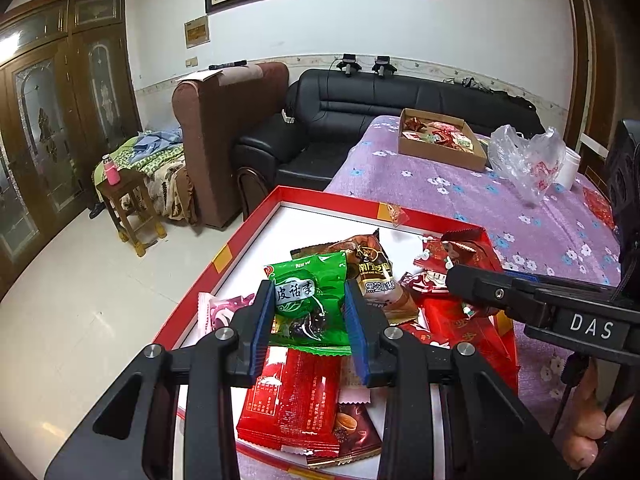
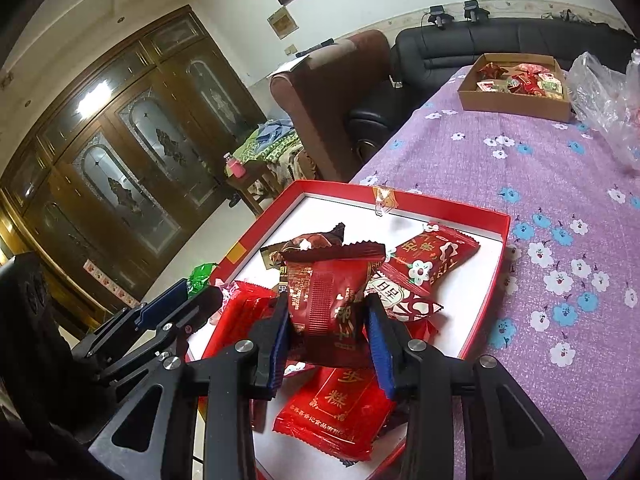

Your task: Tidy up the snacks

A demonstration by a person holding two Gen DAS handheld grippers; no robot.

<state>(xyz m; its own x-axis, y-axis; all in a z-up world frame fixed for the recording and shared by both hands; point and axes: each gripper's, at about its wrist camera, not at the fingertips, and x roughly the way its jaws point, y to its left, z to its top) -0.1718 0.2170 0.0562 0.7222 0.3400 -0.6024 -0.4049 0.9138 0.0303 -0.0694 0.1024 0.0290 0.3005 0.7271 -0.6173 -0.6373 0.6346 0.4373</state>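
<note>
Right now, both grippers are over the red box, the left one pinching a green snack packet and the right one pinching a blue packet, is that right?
Not quite. The right gripper pinches a dark red packet, not a blue one; only its finger pads are blue, as the right wrist view shows. The rest stands: the left gripper pinches the green snack packet, and both are over the red box.

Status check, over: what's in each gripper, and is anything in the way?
Left gripper shut on green packet. Right gripper shut on dark red packet. Both above red box of snacks. Nothing blocking.
</note>
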